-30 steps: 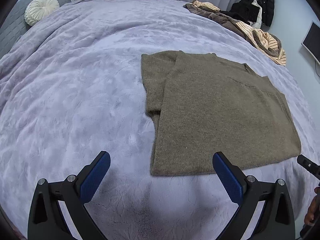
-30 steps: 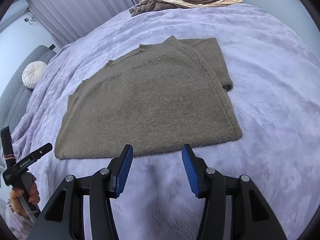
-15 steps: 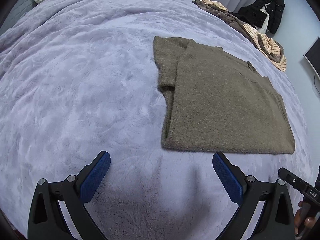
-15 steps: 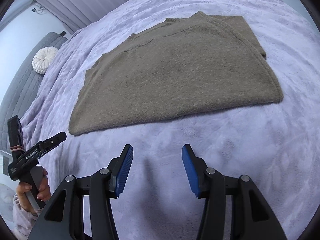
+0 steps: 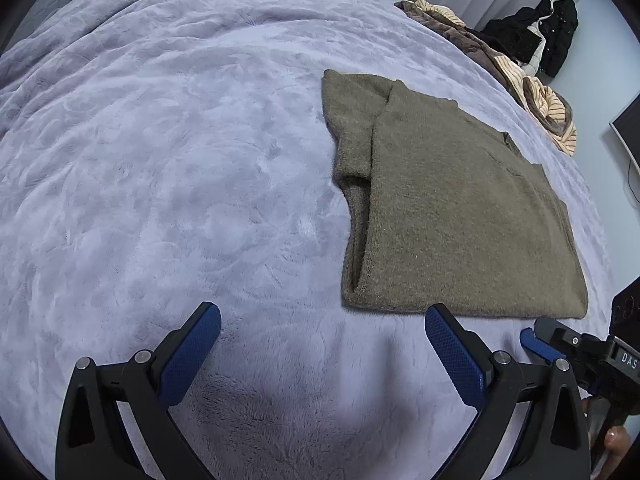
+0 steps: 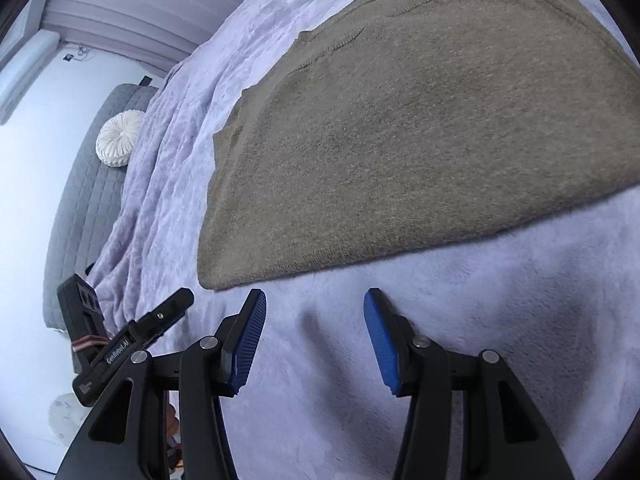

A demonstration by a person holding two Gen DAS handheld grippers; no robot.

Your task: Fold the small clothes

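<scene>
On the bed (image 5: pixel 168 168), covered by a lavender plush blanket, an olive knitted sweater (image 5: pixel 452 216) is laid flat. It is judged to be partly folded: in the left wrist view one sleeve is seen tucked under or against the body along the left edge, and the outline is roughly rectangular. No further cross-fold of the body is visible, so the closing folds are judged to be outstanding. Whether the opposite sleeve has been folded in cannot be determined from either view.

The left claw (image 5: pixel 322 354) is held low over the blanket, just short of the sweater's near hem, with its blue pads spread wide and nothing between them. Its right pad is positioned close to the hem edge; contact cannot be confirmed.

The right claw (image 6: pixel 314 336) is held just before the hem near the sweater's corner (image 6: pixel 212 276), pads parted and empty, aimed across the garment. No cloth is gripped by either claw.

At the far edge of the bed a heap of other clothes (image 5: pixel 516 76) is seen, and a white round cushion (image 6: pixel 120 138) rests by the grey headboard.
</scene>
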